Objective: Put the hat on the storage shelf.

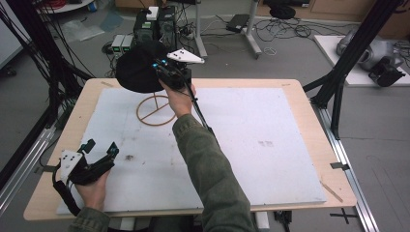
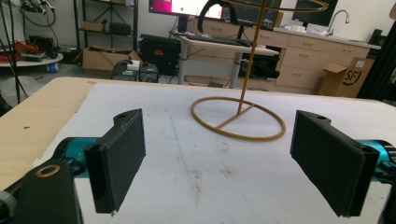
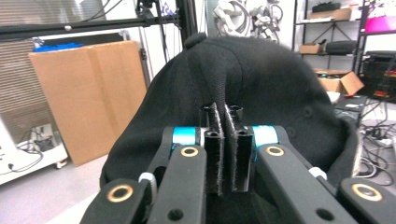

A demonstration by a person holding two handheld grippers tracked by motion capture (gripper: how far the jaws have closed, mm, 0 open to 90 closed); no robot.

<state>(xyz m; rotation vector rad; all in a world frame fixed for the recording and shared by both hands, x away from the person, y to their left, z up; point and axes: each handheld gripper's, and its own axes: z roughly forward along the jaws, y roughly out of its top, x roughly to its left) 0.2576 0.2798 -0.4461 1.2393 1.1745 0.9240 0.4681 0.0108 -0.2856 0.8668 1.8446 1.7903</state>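
A black cap (image 1: 138, 67) is held up over the gold wire stand (image 1: 155, 110), whose ring base rests on the white mat. My right gripper (image 1: 164, 67) is shut on the cap's fabric; in the right gripper view the cap (image 3: 261, 88) bulges just beyond the jaws, with a fold pinched between the pads (image 3: 225, 140). My left gripper (image 1: 99, 146) rests low at the table's near left, open and holding nothing. In the left gripper view its fingers (image 2: 116, 158) stand wide apart, the wire stand (image 2: 238, 116) lies ahead, and the cap's brim (image 2: 212, 11) hangs near the stand's top.
The white mat (image 1: 251, 140) covers most of the wooden table (image 1: 300, 92). Black frame posts (image 1: 353, 53) stand at the right, cables and computer boxes (image 1: 154, 24) lie on the floor behind the far edge.
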